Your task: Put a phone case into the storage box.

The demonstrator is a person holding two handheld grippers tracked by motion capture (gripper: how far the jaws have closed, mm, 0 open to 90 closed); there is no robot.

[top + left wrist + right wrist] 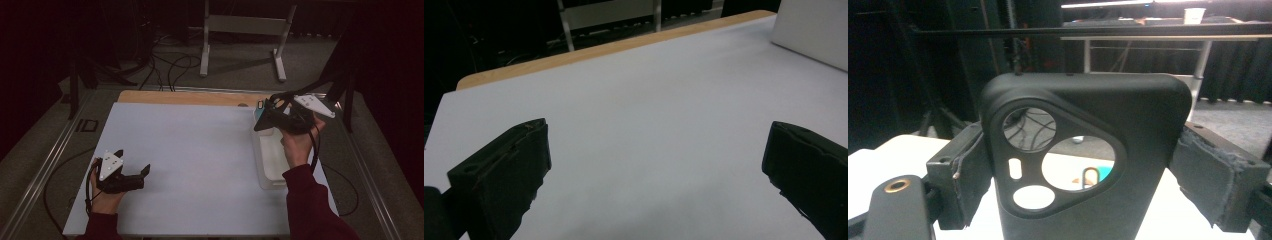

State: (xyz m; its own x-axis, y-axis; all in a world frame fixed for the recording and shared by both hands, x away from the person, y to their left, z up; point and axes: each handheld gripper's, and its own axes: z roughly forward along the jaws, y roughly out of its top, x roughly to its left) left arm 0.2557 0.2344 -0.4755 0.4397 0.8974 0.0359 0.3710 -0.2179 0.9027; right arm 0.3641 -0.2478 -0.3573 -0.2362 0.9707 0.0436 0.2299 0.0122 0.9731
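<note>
While the right tongs point(1083, 165) clamp a black phone case point(1088, 150) by its sides, the right gripper view reveals its camera cutout; from above, they hover over a clear tray point(267, 165). Left tongs point(134, 165) rest open on the worktop point(200, 150).

My right gripper point(1083, 165) clamps a black phone case point(1088, 150) whose lower end runs off the bottom edge of the right gripper view. In the high view my hand point(298, 142) and the gripper cover the case, and the clear bin point(270, 160) below is partly hidden.
</note>
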